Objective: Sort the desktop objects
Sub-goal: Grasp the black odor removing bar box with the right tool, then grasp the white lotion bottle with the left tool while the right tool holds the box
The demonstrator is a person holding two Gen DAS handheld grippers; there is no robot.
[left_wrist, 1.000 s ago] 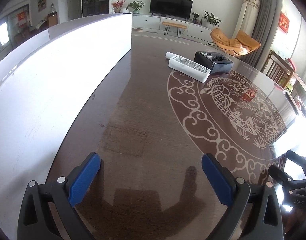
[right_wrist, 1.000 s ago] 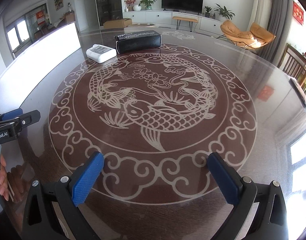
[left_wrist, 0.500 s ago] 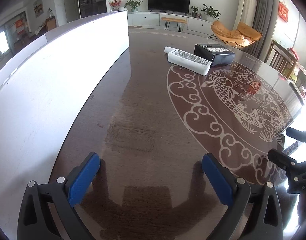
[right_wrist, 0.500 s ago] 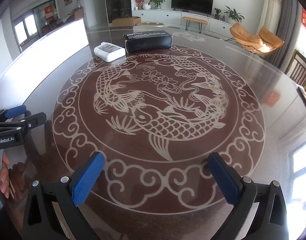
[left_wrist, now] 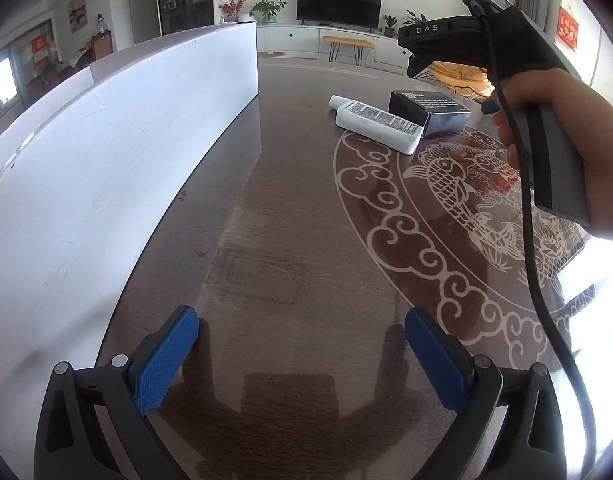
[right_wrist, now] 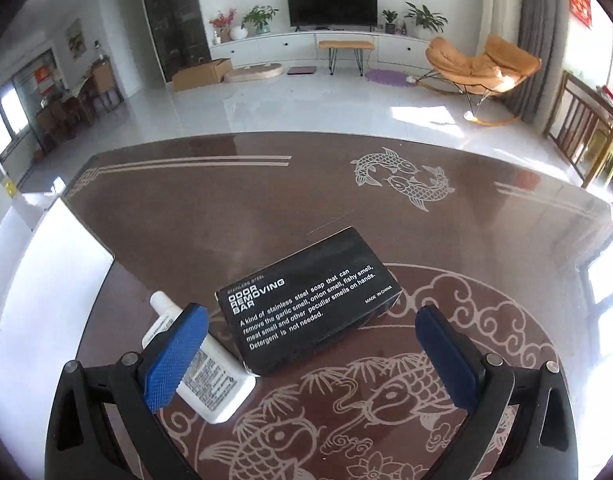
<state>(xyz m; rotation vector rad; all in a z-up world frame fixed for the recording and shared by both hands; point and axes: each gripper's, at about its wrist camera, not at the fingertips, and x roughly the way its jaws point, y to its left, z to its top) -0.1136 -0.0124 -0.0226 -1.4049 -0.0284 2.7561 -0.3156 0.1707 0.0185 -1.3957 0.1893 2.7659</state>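
Since half a second earlier the right tool (right_wrist: 310,354) had travelled far across the table (right_wrist: 210,216), from the near rim of the fish medallion to a spot close above the two objects, while the left tool (left_wrist: 302,354) had barely shifted. From the left wrist view the right tool's body now showed lifted in a hand (left_wrist: 562,136) up and to the right, with a black cable (left_wrist: 530,264) hanging from it.

Both tools were spread wide with nothing between their blue pads. The left one hovered low over bare dark wood, its shadow on the table just ahead of it, with a long white panel (left_wrist: 106,152) running along its left side.

The black box (right_wrist: 306,300), printed "ODOR REMOVING BAR", lay flat ahead of the right tool, roughly centred between its fingers and turned at an angle. The white bottle (right_wrist: 210,376) lay on its side just left of the box, touching or nearly touching it, cap pointing away; the right tool's left pad (right_wrist: 174,356) overlapped it in the view, though contact could not be told. Seen from the left tool, both items sat well ahead and to the right, at the far edge of the pale carp pattern (left_wrist: 446,184).

Beyond the table were a television (right_wrist: 332,4) and an orange chair (right_wrist: 478,66).
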